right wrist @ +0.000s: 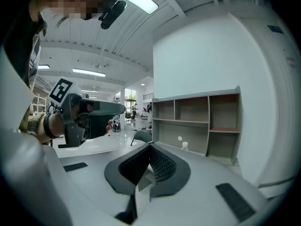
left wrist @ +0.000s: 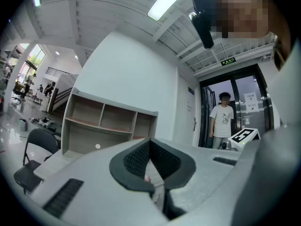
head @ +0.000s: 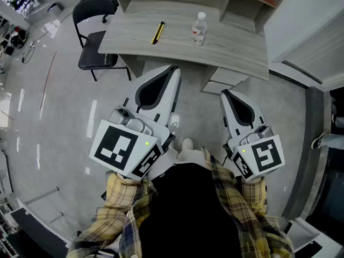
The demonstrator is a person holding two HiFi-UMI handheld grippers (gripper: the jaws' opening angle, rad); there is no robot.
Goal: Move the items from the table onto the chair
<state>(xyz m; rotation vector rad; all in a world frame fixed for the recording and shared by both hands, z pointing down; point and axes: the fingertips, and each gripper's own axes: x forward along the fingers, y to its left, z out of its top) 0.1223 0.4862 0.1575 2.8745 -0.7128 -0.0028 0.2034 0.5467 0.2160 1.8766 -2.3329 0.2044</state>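
My left gripper point(head: 172, 70) and right gripper point(head: 226, 93) both have their jaws together on nothing, short of the near edge of the grey wood-grain table point(head: 236, 50). On it, apart, are the clear plastic water bottle point(head: 199, 29) and a slim yellow-and-black tool point(head: 157, 32), too small to identify. The black metal-framed chair point(head: 97, 52) stands at the table's left end, with open glossy floor point(head: 59, 117) beside it.

Looks along left gripper point(left wrist: 150, 145), jaws shut tight w/ tips together, toward shelf unit point(left wrist: 106, 121) w/ open compartments against white wall point(left wrist: 131, 74). Shows black chair point(left wrist: 34, 152) at far left, and at right a person point(left wrist: 223, 121) in white T-shirt standing in dark doorway point(left wrist: 207, 117) under green sign point(left wrist: 229, 61).
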